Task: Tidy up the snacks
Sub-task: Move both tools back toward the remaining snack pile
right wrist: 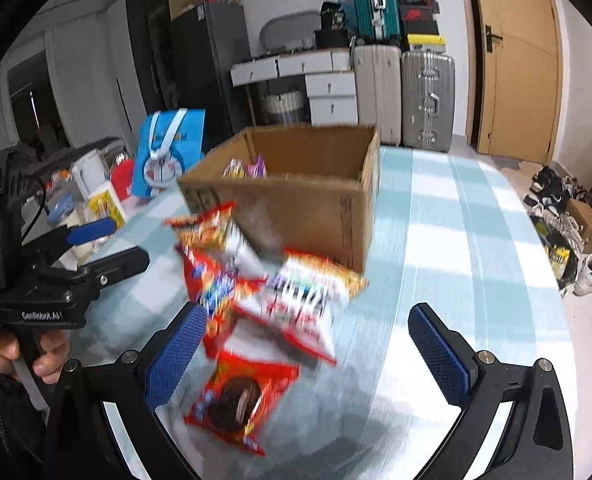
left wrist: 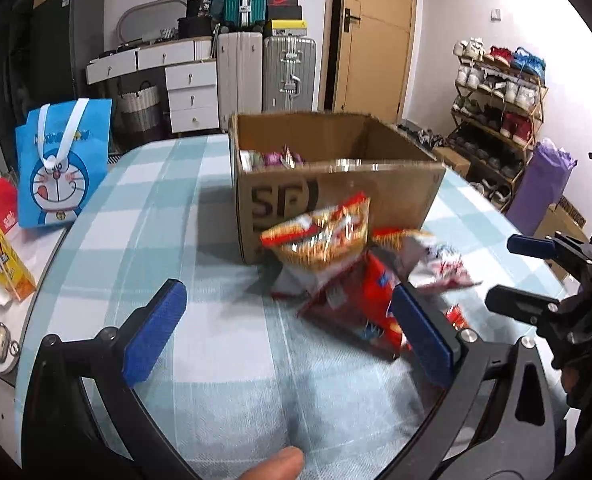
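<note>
Several snack packets [right wrist: 256,300] heaped on the checked tablecloth [left wrist: 176,208] just before the cardboard box [left wrist: 336,184], presumably awaiting sorting into it, with left gripper [left wrist: 288,336] and right gripper [right wrist: 308,356] both spread wide, empty.

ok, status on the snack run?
Left gripper open, empty. Right gripper open, empty. Snack packets piled before cardboard box. Nothing blocking.

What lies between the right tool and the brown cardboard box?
In the right wrist view, a pile of red and orange snack packets lies between the right tool and the brown cardboard box.
</note>
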`<act>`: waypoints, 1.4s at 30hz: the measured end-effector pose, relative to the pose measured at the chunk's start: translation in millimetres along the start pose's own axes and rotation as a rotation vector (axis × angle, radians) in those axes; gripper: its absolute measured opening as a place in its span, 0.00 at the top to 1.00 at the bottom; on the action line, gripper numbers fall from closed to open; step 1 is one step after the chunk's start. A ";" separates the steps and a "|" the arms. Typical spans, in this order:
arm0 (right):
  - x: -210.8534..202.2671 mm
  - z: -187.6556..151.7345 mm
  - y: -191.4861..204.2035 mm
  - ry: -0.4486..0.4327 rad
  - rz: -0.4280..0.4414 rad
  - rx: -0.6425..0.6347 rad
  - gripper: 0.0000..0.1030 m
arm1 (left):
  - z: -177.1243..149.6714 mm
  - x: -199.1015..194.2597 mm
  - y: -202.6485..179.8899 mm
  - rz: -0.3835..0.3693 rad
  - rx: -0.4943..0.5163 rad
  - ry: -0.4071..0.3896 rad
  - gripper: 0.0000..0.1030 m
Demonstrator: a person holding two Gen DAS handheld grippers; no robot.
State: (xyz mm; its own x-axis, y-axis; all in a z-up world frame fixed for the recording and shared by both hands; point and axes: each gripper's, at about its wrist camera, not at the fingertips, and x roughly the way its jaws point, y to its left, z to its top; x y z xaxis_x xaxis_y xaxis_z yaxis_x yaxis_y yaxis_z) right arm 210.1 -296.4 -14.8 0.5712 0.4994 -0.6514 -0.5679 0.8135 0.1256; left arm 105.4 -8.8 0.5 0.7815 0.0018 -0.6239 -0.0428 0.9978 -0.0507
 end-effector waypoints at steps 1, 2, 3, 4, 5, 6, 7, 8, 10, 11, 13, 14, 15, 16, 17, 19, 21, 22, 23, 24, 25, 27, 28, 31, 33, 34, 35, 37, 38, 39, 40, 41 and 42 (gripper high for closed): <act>1.4 -4.6 1.4 0.013 -0.002 -0.002 0.00 | -1.5 1.0 -0.6 0.007 0.003 0.008 0.01; 3.3 -10.1 2.3 0.030 0.000 -0.001 0.00 | -3.8 5.2 0.6 0.008 0.001 0.014 0.01; 5.2 -13.7 3.9 0.051 0.001 -0.001 0.00 | -5.4 6.1 0.9 0.007 -0.001 0.018 0.01; 6.9 -17.9 5.4 0.069 0.002 -0.003 0.00 | -8.7 6.3 1.0 0.005 -0.006 0.022 0.01; 7.9 -22.2 7.7 0.081 0.003 -0.011 0.00 | -9.1 8.5 2.3 0.002 -0.011 0.024 0.01; 8.8 -24.6 10.0 0.087 0.002 -0.015 0.00 | -9.9 9.0 3.6 0.000 -0.016 0.024 0.01; 10.7 -26.5 12.5 0.093 0.002 -0.017 0.00 | -12.6 9.4 3.9 -0.003 -0.020 0.024 0.01; 12.2 -28.1 14.6 0.103 0.004 -0.020 0.00 | -14.4 10.5 5.1 -0.005 -0.018 0.026 0.01; 15.8 -30.2 18.8 0.122 0.011 -0.024 0.00 | -17.4 12.0 5.6 0.001 -0.012 0.027 0.01; 17.6 -31.4 21.2 0.131 0.015 -0.028 0.00 | -18.5 12.0 4.9 0.009 -0.008 0.021 0.01; 21.4 -34.0 25.9 0.144 0.021 -0.035 0.00 | -20.4 11.8 4.3 0.011 -0.003 0.012 0.01; 23.3 -34.9 28.1 0.149 0.024 -0.037 0.00 | -21.4 12.1 3.8 0.011 0.001 0.009 0.01; 25.0 -35.9 29.8 0.153 0.026 -0.038 0.00 | -21.9 12.2 2.8 0.011 0.006 0.007 0.01; 26.9 -36.8 30.8 0.158 0.028 -0.036 0.00 | -22.0 12.9 2.2 0.013 0.010 0.009 0.01; 30.1 -38.6 32.2 0.169 0.035 -0.033 0.00 | -22.1 12.9 0.9 0.013 0.015 0.010 0.01; 34.3 -40.9 35.1 0.183 0.036 -0.032 0.00 | -22.1 13.1 0.7 0.002 0.019 0.006 0.01; 39.4 -42.6 39.8 0.197 0.021 -0.046 0.00 | -22.6 12.8 1.4 0.001 0.018 0.008 0.01; 41.5 -43.8 42.6 0.201 0.017 -0.055 0.00 | -22.7 13.3 1.8 0.000 0.017 0.010 0.01; 43.6 -44.4 44.0 0.208 0.018 -0.059 0.00 | -22.7 13.9 3.2 -0.005 0.013 0.013 0.01; 46.0 -45.6 45.3 0.217 0.016 -0.061 0.00 | -23.1 14.5 4.1 -0.009 0.009 0.015 0.01; 47.7 -47.1 45.8 0.223 0.011 -0.066 0.00 | -23.2 14.8 5.1 -0.011 0.004 0.017 0.01; 50.0 -48.4 44.8 0.235 -0.003 -0.078 0.00 | -23.7 15.3 6.5 -0.022 -0.004 0.022 0.01; 50.7 -49.2 43.5 0.241 -0.009 -0.081 0.00 | -23.7 15.6 7.3 -0.027 -0.008 0.023 0.01; 50.8 -50.8 35.6 0.256 -0.028 -0.090 0.00 | -24.2 16.3 8.6 -0.031 -0.013 0.026 0.01; 50.0 -50.9 30.8 0.259 -0.022 -0.083 0.00 | -24.4 17.0 8.8 -0.030 -0.013 0.028 0.01; 49.5 -50.7 29.5 0.257 -0.016 -0.080 0.00 | -24.3 16.9 8.8 -0.030 -0.013 0.027 0.01; 48.3 -50.3 28.1 0.254 -0.014 -0.081 0.00 | -24.2 17.2 8.9 -0.033 -0.012 0.027 0.01; 47.7 -50.7 29.0 0.256 -0.016 -0.095 0.01 | -24.6 17.9 8.8 -0.031 -0.010 0.027 0.01; 47.3 -51.0 31.2 0.253 -0.019 -0.108 0.03 | -24.6 18.0 8.9 -0.032 -0.010 0.026 0.01; 46.8 -51.2 33.9 0.248 -0.021 -0.120 0.04 | -24.7 18.0 8.8 -0.032 -0.011 0.026 0.01; 46.3 -51.4 35.5 0.246 -0.018 -0.126 0.09 | -24.8 18.1 8.7 -0.032 -0.011 0.027 0.01; 46.2 -51.0 36.8 0.246 -0.009 -0.126 0.13 | -24.8 18.1 8.7 -0.033 -0.011 0.028 0.01; 46.1 -50.7 38.5 0.245 -0.001 -0.126 0.15 | -24.8 18.4 8.5 -0.033 -0.012 0.028 0.01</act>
State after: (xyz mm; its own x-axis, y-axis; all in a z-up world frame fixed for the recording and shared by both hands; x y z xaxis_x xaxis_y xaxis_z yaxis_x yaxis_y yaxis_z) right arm 184.5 -257.3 -78.0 0.4202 0.3990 -0.8150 -0.6454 0.7627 0.0407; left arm 103.9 -1.9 -30.8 0.7646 -0.0329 -0.6436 -0.0248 0.9965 -0.0805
